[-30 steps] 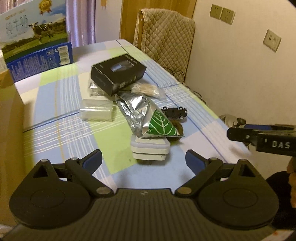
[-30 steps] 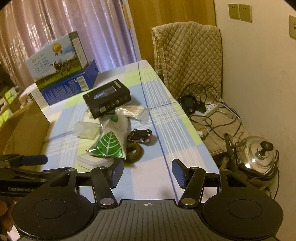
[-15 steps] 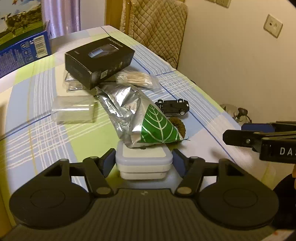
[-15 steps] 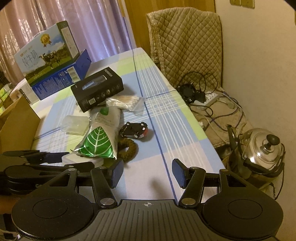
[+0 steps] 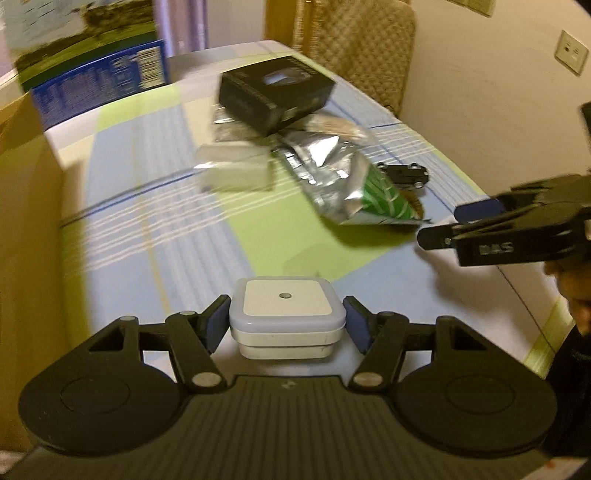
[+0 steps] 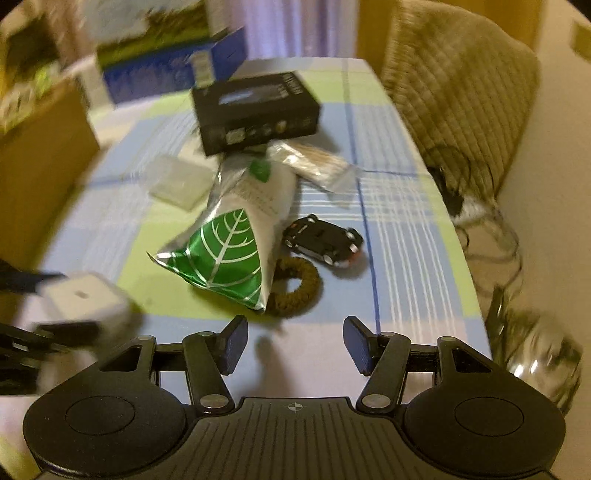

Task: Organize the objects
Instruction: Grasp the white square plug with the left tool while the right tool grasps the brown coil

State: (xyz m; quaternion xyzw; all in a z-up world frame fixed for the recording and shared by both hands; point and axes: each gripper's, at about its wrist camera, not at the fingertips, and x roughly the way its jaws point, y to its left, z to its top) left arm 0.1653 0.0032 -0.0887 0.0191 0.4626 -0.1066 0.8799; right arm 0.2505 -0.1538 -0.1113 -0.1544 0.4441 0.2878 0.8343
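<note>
A quilted beige cover (image 6: 461, 92) is draping over a chair at the far right of the table, and a tangle of dark cables (image 6: 476, 206) is lying on the floor below it. A shiny metal kettle (image 6: 535, 354) is sitting on the floor at the near right, blurred. White wall sockets (image 5: 570, 51) are showing on the cream wall at the right, and pale purple curtains (image 6: 295, 29) are hanging beyond the far end.

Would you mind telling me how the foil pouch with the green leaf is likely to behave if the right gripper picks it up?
The foil pouch looks crinkled and partly collapsed, so it will probably flex and sag rather than stay stiff. Its shiny skin may slip between the pads. One corner rests on the brown ring, which might shift as it lifts. The right gripper is open and empty.
</note>
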